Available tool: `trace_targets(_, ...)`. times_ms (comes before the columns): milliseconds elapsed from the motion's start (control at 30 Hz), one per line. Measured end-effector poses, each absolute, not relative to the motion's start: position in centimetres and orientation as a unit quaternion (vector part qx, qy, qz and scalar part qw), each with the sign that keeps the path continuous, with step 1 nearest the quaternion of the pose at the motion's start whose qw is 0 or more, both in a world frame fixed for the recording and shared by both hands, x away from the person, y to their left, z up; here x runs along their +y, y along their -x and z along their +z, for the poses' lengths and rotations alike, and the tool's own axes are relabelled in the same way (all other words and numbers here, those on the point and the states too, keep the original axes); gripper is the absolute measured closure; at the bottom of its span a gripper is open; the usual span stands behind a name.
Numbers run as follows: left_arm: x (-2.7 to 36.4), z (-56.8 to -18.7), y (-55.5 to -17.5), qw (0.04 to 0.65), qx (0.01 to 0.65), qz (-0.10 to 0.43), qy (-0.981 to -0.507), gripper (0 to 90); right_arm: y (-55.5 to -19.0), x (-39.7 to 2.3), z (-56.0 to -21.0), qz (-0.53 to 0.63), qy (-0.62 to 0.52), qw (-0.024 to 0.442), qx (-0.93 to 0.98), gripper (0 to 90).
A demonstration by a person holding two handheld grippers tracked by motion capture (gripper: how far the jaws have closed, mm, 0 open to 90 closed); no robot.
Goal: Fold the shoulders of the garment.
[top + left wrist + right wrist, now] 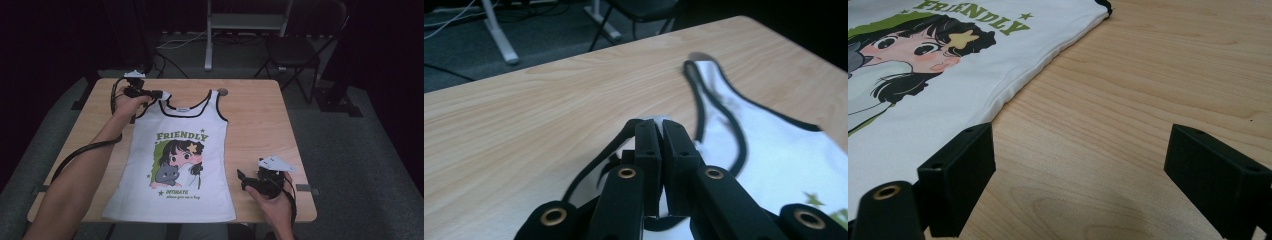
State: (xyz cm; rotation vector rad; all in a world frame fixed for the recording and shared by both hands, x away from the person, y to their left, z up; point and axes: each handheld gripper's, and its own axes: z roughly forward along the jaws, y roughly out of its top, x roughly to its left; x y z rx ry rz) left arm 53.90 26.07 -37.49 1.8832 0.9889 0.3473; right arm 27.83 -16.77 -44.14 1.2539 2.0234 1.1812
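Note:
A white tank top (175, 165) with black trim, a cartoon girl print and the word FRIENDLY lies flat in the middle of the wooden table (260, 120). My left gripper (162, 94) is at the garment's left shoulder strap, shut on it; a bit of white strap (659, 120) shows between its jaws (659, 131). The other strap (709, 95) lies flat on the wood beyond. My right gripper (240, 177) rests near the table's front right, just right of the shirt's side hem (1023, 82). Its jaws stand wide apart (1078, 172) over bare wood.
A small round grommet (222, 92) sits in the table near the far edge. Beyond the table stand a dark folding chair (295, 50) and a metal stand (210, 35) with cables on the carpet. Bare wood lies right of the shirt.

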Motion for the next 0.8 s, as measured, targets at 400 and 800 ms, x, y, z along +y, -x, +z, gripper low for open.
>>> trace_targets(400, 26.6, -37.6, -51.5, 0.506, 0.391, 0.12, -0.759, 86.3, -27.7, -16.7, -44.1, 0.428, -0.455, 0.242, 0.743, 12.2)
trace_targets(800, 27.3, -38.7, -48.3, 0.506, 0.384, 0.106, -0.765, 86.2, -27.7, -16.4, -44.2, 0.422, -0.448, 0.246, 0.749, 12.2)
